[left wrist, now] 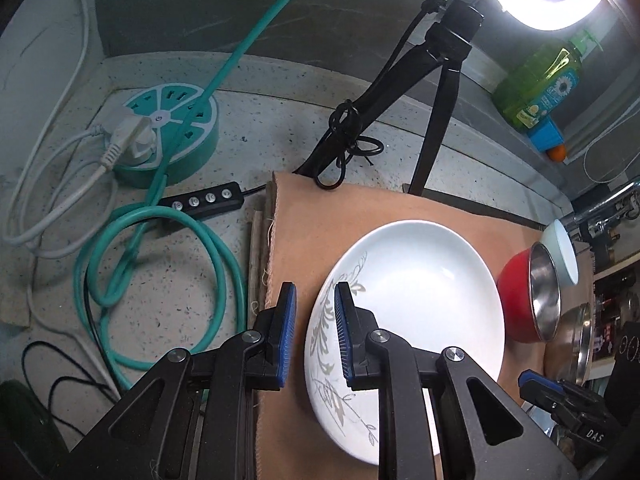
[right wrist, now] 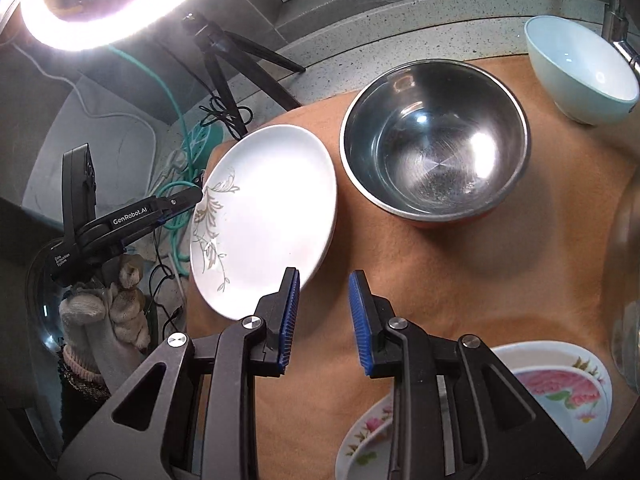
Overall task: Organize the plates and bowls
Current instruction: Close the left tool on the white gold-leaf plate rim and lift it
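Note:
My left gripper [left wrist: 314,288] is shut on the left rim of a white plate [left wrist: 420,288] with a grey leaf pattern; one finger lies inside the plate and one outside. In the right wrist view this plate [right wrist: 272,208] is tilted, its left side raised at the left gripper [right wrist: 198,196], over the brown mat [right wrist: 400,280]. My right gripper [right wrist: 325,276] hovers open above the mat with nothing between its pads, just right of the plate's near edge. A red bowl with a steel inside [right wrist: 436,144] and a pale blue bowl [right wrist: 580,68] stand behind. Flowered plates [right wrist: 560,392] lie stacked at the near right.
A tripod [left wrist: 436,92] with a ring light [right wrist: 100,20] stands behind the mat. Left of the mat are a teal power strip [left wrist: 168,140], looped cables [left wrist: 160,260] and a switch box [left wrist: 200,202]. A green soap bottle [left wrist: 540,84] sits on the back ledge. A gloved hand [right wrist: 104,312] holds the left gripper.

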Tool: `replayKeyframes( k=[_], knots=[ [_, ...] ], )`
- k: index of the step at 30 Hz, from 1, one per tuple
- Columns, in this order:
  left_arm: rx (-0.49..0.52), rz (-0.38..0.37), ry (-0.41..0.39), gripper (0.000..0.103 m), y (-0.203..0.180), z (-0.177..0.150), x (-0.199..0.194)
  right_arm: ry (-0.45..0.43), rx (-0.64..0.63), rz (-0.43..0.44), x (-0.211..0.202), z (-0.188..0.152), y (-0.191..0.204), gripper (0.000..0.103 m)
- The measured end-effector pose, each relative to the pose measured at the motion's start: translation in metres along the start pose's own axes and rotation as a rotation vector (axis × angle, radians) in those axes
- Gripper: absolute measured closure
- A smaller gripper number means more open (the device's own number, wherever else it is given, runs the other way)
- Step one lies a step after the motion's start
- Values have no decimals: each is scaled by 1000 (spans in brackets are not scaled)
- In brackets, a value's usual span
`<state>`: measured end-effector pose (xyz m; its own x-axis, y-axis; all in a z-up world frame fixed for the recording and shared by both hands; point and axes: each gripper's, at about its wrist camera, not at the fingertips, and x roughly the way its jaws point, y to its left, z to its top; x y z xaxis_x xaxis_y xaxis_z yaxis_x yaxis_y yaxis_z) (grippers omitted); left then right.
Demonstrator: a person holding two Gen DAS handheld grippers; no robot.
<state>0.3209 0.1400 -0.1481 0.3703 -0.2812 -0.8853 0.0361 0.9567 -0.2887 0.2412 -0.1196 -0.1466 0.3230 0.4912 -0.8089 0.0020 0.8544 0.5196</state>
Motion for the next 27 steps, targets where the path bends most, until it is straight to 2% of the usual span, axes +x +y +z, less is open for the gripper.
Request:
replayKeyframes(
  k=[11,14,20,27],
  knots=[
    [29,-14,17,85,-1,2,9,33,-1,-29,28,7,-1,77],
    [41,-9,23,89,-4,2,11,36,2,-30,31,11,-2,77],
    [54,-3,30,91,-10,3,16,48,-14,-31,38,15,1,90],
    [46,0,34,91,-12,2,15,44,-29,-51,38,15,3,93]
  ],
)
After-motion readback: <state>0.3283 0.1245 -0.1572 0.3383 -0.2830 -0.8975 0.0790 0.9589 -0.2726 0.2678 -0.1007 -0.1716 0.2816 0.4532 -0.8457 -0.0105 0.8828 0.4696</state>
